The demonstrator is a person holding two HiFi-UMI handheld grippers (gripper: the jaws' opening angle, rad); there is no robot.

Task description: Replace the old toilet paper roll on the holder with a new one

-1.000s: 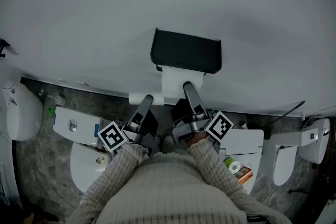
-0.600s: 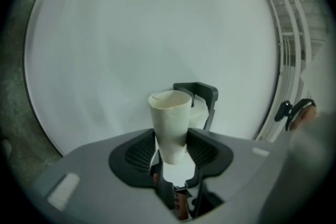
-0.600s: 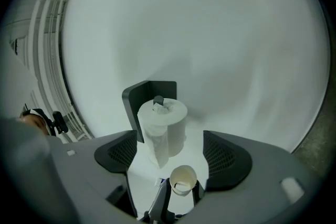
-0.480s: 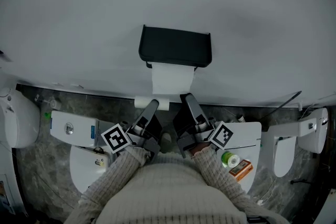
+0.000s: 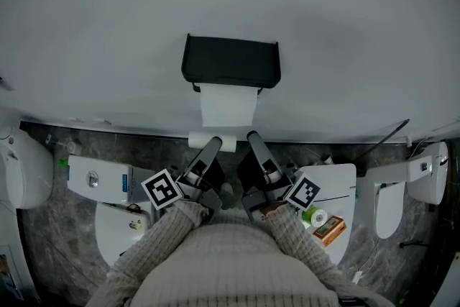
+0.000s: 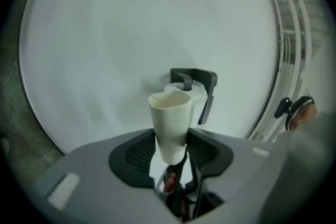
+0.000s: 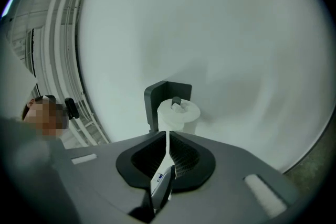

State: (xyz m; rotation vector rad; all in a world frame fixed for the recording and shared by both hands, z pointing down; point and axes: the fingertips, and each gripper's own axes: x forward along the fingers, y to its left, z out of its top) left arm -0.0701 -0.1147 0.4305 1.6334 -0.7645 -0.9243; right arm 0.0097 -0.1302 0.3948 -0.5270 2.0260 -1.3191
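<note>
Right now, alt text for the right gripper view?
The right gripper has just been closing its jaws on the sheet that hangs from the roll; the sheet shows edge-on between them. The roll sits on a dark holder on a plain white wall.

Dim, flat grey light leaves a faint soft shadow on the wall [image 5: 345, 39] right of the holder [image 5: 231, 62], while both gripper views bulge and darken at their edges.
</note>
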